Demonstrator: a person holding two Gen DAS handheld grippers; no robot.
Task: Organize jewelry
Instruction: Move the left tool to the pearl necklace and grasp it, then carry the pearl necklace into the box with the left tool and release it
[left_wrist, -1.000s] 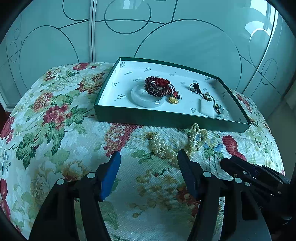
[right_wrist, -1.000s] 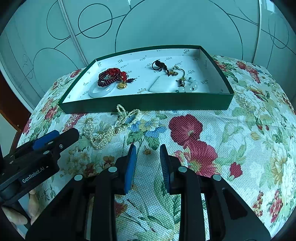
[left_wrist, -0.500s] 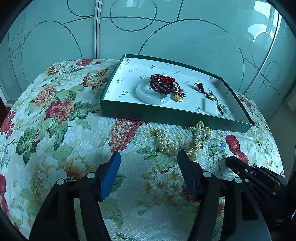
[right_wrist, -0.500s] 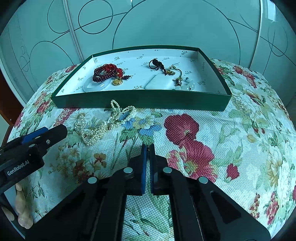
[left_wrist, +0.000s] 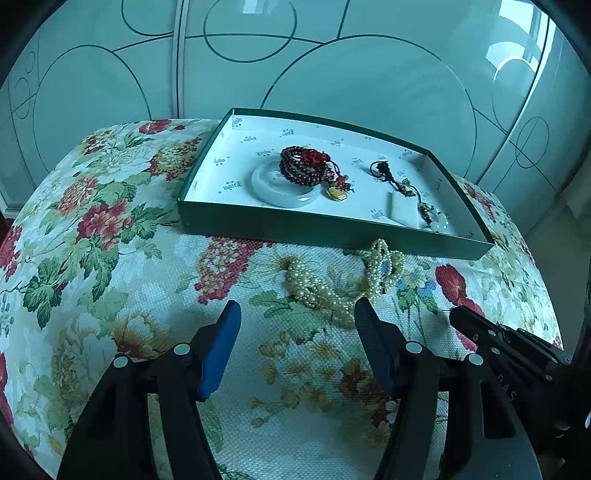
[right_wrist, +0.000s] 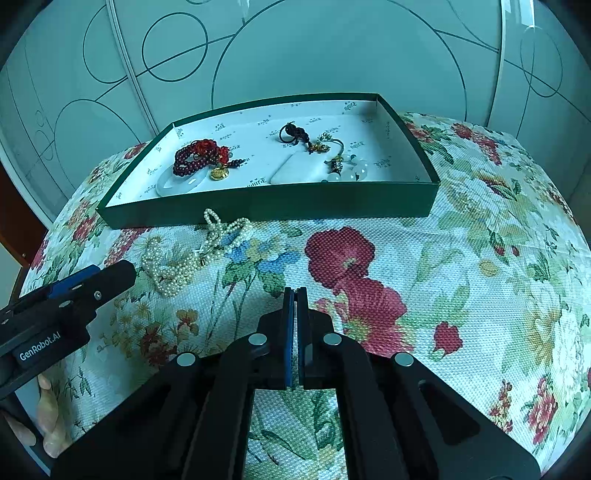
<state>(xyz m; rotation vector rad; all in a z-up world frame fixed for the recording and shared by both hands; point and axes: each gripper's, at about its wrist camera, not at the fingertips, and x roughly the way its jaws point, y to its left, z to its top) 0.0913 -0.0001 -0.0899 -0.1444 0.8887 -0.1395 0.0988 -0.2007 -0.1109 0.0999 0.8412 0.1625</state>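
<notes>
A: From the left wrist we see our left gripper (left_wrist: 297, 314) with its jaws spread wide over the floral cloth (left_wrist: 92, 280), nothing between them. The pearls (left_wrist: 343, 280) lie on the cloth just ahead of the right fingertip, near the tray's (left_wrist: 295, 225) front wall but outside it.

B: And in the tray, left to right: a white bangle (left_wrist: 284, 186) with the red beads (left_wrist: 306, 168) lying partly on it, then a dark cord charm (left_wrist: 388, 173) and a white slab (left_wrist: 404, 210). At the far right edge we catch only the black side of our right gripper (left_wrist: 509, 343); its jaws do not show there.

A: The right wrist view settles that. Our right gripper (right_wrist: 295, 291) has its jaws pressed together, pinching nothing, over a red flower in the print. It also shows our left gripper (right_wrist: 74, 291) from the side, low on the left, with bare fingertips (right_wrist: 51, 417) under it, which the left view hides.

B: Here the pearls (right_wrist: 192, 254) sit between that gripper and the tray (right_wrist: 266, 206), and pale round beads (right_wrist: 351, 171) show clearly beside the slab (right_wrist: 299, 171).

A: Against a second ago, our right jaws were parted and have since come together. Our left jaws are as wide as before, and the pearls have not moved on the cloth.
</notes>
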